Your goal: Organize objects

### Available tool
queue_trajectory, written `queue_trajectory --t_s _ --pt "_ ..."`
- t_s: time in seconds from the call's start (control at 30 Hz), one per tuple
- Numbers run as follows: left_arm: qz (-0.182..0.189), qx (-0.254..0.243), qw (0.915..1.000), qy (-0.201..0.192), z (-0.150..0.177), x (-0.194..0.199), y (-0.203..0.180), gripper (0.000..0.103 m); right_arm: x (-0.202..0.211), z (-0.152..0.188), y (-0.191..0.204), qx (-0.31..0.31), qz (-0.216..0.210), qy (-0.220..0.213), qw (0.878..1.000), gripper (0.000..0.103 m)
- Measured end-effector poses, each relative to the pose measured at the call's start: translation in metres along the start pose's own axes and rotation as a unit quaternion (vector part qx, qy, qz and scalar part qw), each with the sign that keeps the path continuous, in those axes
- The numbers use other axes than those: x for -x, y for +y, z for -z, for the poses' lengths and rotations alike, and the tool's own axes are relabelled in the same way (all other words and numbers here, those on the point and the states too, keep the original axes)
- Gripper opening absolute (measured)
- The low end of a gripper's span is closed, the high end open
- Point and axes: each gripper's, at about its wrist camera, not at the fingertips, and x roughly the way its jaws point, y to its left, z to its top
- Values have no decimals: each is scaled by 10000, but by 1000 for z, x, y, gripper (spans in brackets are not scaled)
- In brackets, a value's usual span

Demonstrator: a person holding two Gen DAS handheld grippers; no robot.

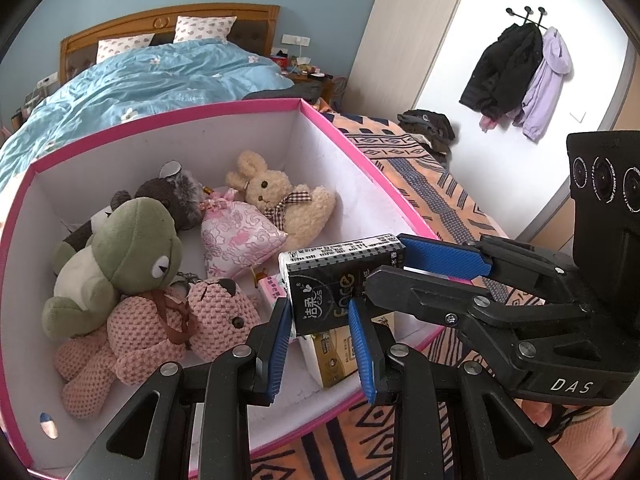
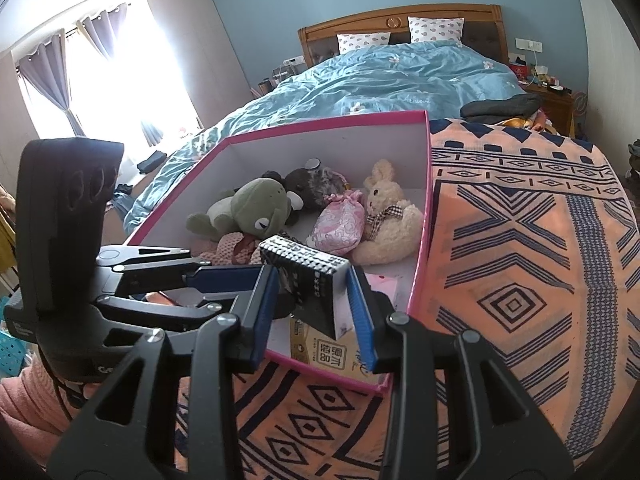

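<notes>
In the left wrist view, the left gripper and the right gripper both clamped the black tissue pack over the near right corner of the pink storage box. In the right wrist view, the pack hung above a yellow carton; one set of jaws should probably release first, before lowering it flat beside the carton.

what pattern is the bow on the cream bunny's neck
A brown-and-white checked bow on the cream bunny; clearest in the left wrist view.
</notes>
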Motion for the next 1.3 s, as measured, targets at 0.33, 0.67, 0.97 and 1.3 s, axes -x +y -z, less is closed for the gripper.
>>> queue_trajectory --t_s 0.33,0.67,0.97,1.3 --pt "-104 32 9999 20 -3 -5 5 31 -7 -3 3 48 113 44 9999 39" --pt "-674 -209 9957 -599 16 32 0 73 5 3 9 41 58 -144 9999 43" --pt "-1300 -363 9789 -1531 71 104 -7 103 47 39 55 695 214 -732 9947 89" --pt "-1714 147 9743 -1457 121 116 7 103 39 92 80 663 685 -662 9932 103"
